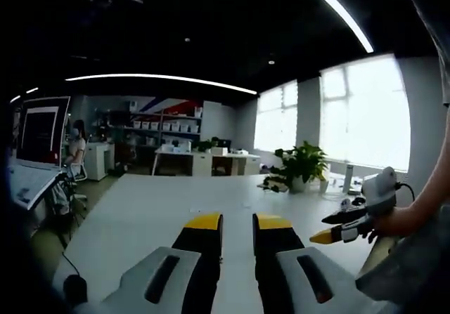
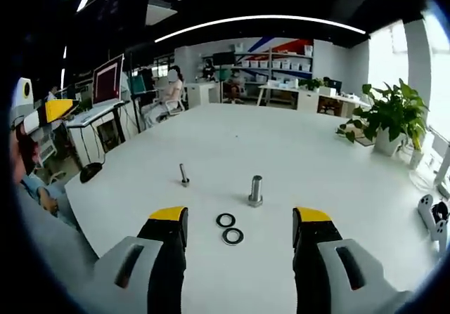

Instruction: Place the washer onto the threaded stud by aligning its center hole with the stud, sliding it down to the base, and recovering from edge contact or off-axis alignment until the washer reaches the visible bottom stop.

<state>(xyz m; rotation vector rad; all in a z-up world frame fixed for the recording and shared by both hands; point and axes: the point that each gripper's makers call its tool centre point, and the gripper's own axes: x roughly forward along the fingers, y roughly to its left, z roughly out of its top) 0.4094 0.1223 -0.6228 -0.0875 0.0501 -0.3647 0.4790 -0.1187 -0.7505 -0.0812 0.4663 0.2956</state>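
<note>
An open office with shelving, desks and bright windows lies beyond a long white table in the left gripper view. The left gripper rises from the bottom, its yellow-tipped jaws only a narrow gap apart and nothing between them; only bare tabletop lies ahead of it. To its right, a hand holds the right gripper, whose yellow tip points toward the left gripper's jaws; whether it is parted cannot be told from this angle. A potted plant stands far ahead and to the right.

In the right gripper view, the same table stretches ahead. The right gripper's jaws stand wide apart, holding nothing. Two dark washers lie flat just ahead, between the jaw tips, close together or touching. Beyond them the threaded stud stands upright on its base. A thinner upright pin stands farther left, apart from the stud. At the far left edge the left gripper's yellow tip shows, mostly cut off. The stud's threads are too small to make out.
</note>
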